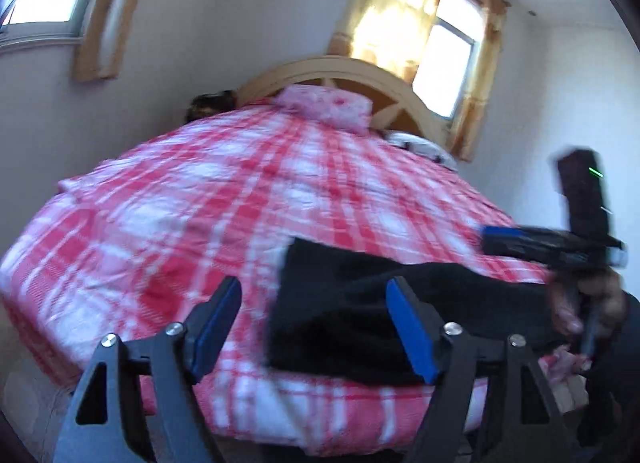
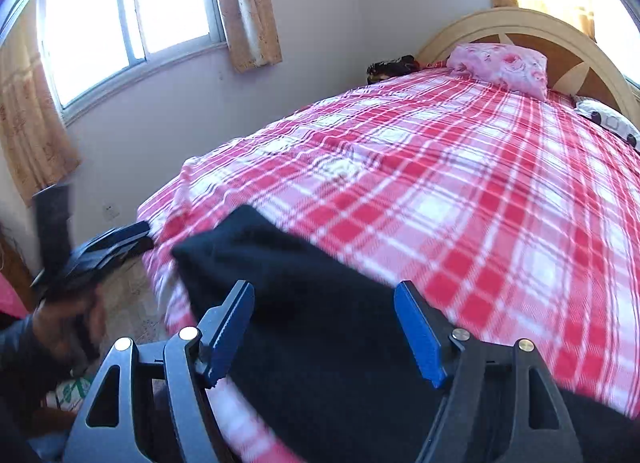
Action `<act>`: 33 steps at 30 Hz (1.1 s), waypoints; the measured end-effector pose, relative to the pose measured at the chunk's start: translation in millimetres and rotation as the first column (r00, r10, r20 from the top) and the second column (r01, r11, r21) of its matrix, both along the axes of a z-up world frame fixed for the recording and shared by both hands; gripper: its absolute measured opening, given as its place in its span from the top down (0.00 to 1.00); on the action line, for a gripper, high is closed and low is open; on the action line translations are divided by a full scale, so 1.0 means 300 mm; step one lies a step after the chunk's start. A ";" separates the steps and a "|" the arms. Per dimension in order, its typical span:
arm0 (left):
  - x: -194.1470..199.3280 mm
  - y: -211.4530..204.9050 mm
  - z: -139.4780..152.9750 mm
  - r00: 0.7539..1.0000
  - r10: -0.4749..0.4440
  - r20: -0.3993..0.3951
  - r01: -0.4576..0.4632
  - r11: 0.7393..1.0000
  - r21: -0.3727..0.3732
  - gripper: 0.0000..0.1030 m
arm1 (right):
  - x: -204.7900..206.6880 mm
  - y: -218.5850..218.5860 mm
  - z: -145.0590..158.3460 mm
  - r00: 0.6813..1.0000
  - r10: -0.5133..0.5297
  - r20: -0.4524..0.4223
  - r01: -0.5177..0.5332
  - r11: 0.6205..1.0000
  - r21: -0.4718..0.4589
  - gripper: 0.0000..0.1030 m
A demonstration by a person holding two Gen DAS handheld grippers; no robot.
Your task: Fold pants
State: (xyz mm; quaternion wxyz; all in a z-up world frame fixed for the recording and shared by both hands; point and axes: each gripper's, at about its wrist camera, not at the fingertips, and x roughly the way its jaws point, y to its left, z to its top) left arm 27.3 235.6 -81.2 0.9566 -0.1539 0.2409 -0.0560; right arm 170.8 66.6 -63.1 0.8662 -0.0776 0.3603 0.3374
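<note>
The black pants (image 2: 304, 303) lie folded at the near edge of the bed (image 2: 460, 191), their long axis running across in front of you, side to side. Your right hand-held gripper (image 2: 324, 327) hangs directly above them, jaws spread and empty; your left hand-held gripper (image 1: 314, 327) is likewise released, off their left end, over bare bedspread. The right hand is nearer. The pink plaid cover looks soft and slightly rumpled. Beyond it are a pillow (image 2: 504, 63), an arched headboard (image 2: 520, 23) and curtained windows (image 2: 128, 11).
</note>
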 end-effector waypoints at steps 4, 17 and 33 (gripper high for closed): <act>0.060 -0.058 -0.037 0.994 -0.110 -0.002 0.110 0.994 -0.014 0.23 | 0.124 0.190 -0.033 0.997 0.065 -0.035 -0.066 0.997 -0.043 0.45; 0.108 -0.108 -0.154 0.977 -0.188 -0.098 0.187 0.982 -0.020 0.15 | 0.256 0.435 -0.231 0.983 0.119 -0.140 -0.150 0.958 -0.243 0.98; 0.083 -0.209 -0.131 0.970 -0.230 -0.078 0.234 0.971 0.042 0.03 | 0.009 -0.247 -0.099 0.983 -0.179 -0.037 0.171 0.972 -0.162 0.71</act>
